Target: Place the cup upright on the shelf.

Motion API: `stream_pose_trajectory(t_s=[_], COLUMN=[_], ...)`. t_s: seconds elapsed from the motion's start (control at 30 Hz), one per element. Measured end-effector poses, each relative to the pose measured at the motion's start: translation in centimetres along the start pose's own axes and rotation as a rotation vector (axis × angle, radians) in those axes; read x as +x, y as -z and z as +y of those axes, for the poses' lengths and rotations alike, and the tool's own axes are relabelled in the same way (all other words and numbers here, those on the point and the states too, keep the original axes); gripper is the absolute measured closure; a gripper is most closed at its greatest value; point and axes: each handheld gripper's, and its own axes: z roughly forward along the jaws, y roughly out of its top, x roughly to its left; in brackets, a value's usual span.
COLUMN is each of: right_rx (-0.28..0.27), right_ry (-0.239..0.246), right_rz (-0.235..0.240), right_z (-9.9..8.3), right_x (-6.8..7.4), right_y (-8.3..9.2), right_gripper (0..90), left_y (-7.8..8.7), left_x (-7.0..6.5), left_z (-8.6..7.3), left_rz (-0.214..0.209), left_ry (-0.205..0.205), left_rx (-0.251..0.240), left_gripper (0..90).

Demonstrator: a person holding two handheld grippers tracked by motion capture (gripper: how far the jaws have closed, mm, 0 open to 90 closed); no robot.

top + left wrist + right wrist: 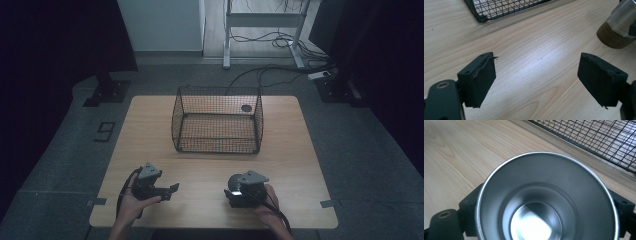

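A steel cup with a brown base sits between the jaws of my right gripper, which is shut on it; I look straight down into its empty, shiny inside. In the high view the cup is near the table's front right, under my right gripper. My left gripper rests at the front left, its jaws open and pointing right. In the left gripper view, bare wood lies between the spread jaws of the left gripper, and the cup stands at the upper right, its base on the table.
A black wire basket stands empty at the middle back of the wooden table. Its near corner and its long near side show in the gripper views. Cables and a stand's legs lie on the floor beyond.
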Motion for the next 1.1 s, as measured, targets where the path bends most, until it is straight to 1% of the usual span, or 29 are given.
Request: stream_pose_trajectory(t_s=[0.23,0.6,0.67,0.8,0.9,1.07,1.1], right_rx=[-0.001,-0.046,-0.066,-0.081,-0.1,-0.136,-0.136], right_ry=[-0.005,-0.014,-0.018,-0.021,-0.013,-0.003,-0.003], right_rz=[0.016,0.027,0.029,0.028,0.033,0.028,0.028], right_z=[0.0,0.8,1.4,2.0,2.8,4.5,4.5], right_x=[-0.1,-0.4,-0.6,-0.8,-0.9,-1.2,-1.2], right_y=[0.1,1.3,1.8,2.2,2.7,3.5,3.5], right_gripper=[13.2,13.3,13.3,13.3,13.3,13.3,13.3], left_y=[0.0,0.2,0.2,0.2,0.3,0.4,0.4], left_x=[0.1,0.1,0.2,0.2,0.3,0.2,0.2], left_z=[0.0,0.0,0.0,0.0,0.0,0.0,0.0], left_rz=[0.002,0.003,0.004,0.006,0.007,0.005,0.005], left_ry=[0.003,0.003,0.003,0.006,0.006,0.005,0.005], left_rx=[-0.001,-0.003,-0.002,-0.005,-0.006,-0.007,-0.007], left_gripper=[15.3,15.3,15.3,15.3,15.3,15.3,15.3])
